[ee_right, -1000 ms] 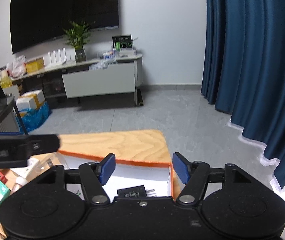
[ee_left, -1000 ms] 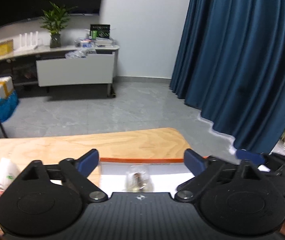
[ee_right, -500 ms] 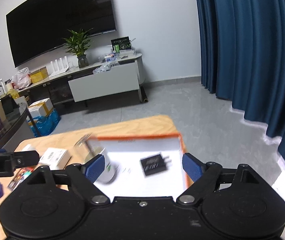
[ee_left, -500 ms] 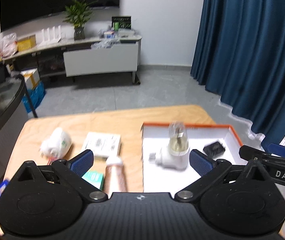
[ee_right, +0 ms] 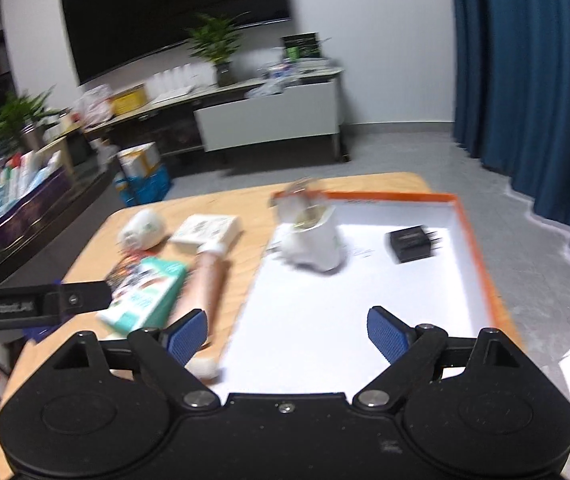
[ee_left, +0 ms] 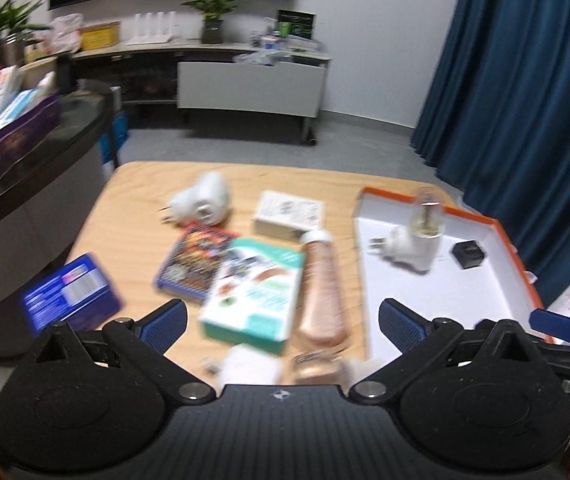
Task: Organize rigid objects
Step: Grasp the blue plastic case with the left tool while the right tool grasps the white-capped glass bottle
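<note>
Between the right gripper's [ee_right: 288, 333] blue pads nothing is held; the jaws have just been opening and are spread wide over the bare white floor of the tray [ee_right: 481, 240]. Farther ahead in that tray, well clear of the fingers, a white plug-in [ee_right: 312, 249] is seen, with a black charger [ee_right: 411, 245] to its right. The left gripper [ee_left: 281, 320] is spread too, empty, above a teal box [ee_left: 257, 296] and a pink tube [ee_left: 323, 286] on the table [ee_left: 133, 216].
</note>
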Motion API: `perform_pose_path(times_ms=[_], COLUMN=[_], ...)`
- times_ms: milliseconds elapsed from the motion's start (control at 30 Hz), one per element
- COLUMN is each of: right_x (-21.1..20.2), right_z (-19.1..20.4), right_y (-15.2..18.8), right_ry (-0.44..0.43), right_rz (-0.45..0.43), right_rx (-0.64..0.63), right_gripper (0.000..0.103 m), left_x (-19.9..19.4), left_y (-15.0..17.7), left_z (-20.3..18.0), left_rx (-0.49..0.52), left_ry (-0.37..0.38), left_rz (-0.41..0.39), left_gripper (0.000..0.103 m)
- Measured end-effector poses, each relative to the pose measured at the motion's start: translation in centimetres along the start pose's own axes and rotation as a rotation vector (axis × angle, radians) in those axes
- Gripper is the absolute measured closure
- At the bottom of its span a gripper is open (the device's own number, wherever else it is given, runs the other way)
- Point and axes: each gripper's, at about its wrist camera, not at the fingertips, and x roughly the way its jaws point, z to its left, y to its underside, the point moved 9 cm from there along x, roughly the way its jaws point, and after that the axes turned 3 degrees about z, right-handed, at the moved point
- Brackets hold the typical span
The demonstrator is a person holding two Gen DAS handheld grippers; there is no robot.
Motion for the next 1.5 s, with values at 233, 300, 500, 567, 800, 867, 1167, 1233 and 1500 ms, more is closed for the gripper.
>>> perform_pose_path(times_ms=[233, 300, 500, 567, 800, 867, 1167, 1233, 1500], right_x=[-0.7, -0.9, -0.6, -0.2, 1.2, 1.6, 4.1, 4.6, 7.7], right_z=[3.9, 4.5, 5.8, 6.1, 6.3, 6.3, 7.8, 8.4, 9.7], right_y=[1.5, 1.8, 2.4, 2.6, 3.1, 3.3, 4.8, 5.2, 5.4], right_ry=[-0.047, -0.053, -0.076, -0.070, -0.058, -0.058, -0.098, -0.104, -0.064], right_rz=[0.018, 0.022, 0.030, 0.043, 0.078, 0.086, 0.136, 0.143, 0.178], right_rx=[-0.059, -0.070, -0.089, -0.094, -0.100, -0.094, -0.153, -0.178, -0.250], right_gripper=[0.001, 0.001, 0.001, 0.001, 0.001, 0.001, 0.001, 0.001, 0.003], left_x=[-0.5, -0.3, 1.7, 2.5, 6.3, 7.0, 6.1, 5.5, 3.7], left_y=[2.4, 2.8, 3.0, 2.7, 1.4, 1.3, 2.4, 2.9, 3.3], left_z=[5.9, 8.0, 15.4, 16.9, 18.1, 17.4, 14.5, 13.7, 13.1], left_rx=[0.003, 0.004, -0.020, -0.016, 0.161, 0.218, 0.166, 0.162, 0.076], left_ry=[-0.020, -0.016, -0.086, -0.080, -0.092, -0.074, -0.030, -0.024, -0.028], left_rz=[0.009, 0.009, 0.032, 0.045, 0.070, 0.071, 0.042, 0.039, -0.007], left_gripper=[0.000, 0.000, 0.000, 0.000, 0.000, 0.000, 0.041, 0.041, 0.041])
